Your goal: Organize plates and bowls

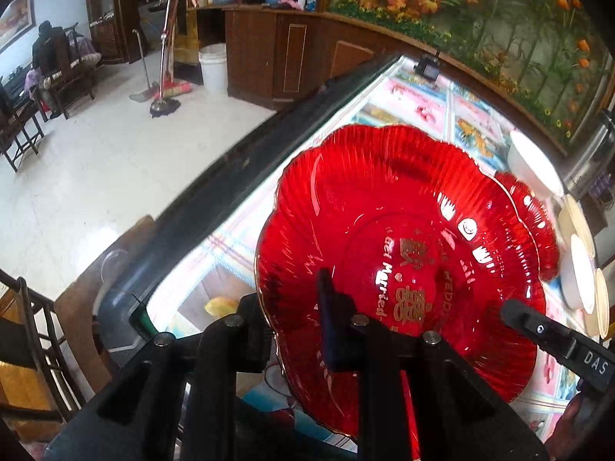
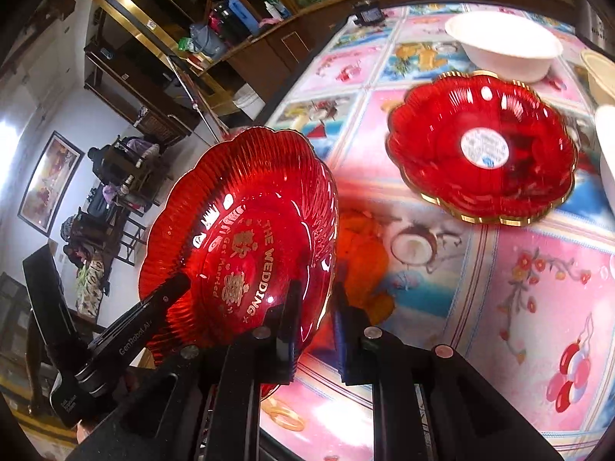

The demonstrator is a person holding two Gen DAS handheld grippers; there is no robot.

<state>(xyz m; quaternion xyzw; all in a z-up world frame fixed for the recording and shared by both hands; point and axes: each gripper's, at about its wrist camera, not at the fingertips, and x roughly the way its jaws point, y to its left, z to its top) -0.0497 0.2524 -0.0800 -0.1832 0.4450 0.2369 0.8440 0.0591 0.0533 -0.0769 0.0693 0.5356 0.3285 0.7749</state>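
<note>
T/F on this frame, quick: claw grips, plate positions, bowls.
1. Both claws grip the lifted red plate: left claw and right claw. True.
2. The second red plate lies on the table. True.
3. The lifted plate bears no lettering. False: gold lettering.
4. The white bowl is stacked in the second red plate. False: it sits behind it.

Light: bright, even indoor | Glare: white hotspots on held red glass plate (image 1: 403, 261), blown-out sheen on floor (image 1: 115, 153) and tablecloth (image 2: 499, 288) | Blur: second red plate (image 2: 480, 150) and white bowl (image 2: 507, 46) motion-smeared | Distortion: heavy fisheye bowing, black vignette at corners.
</note>
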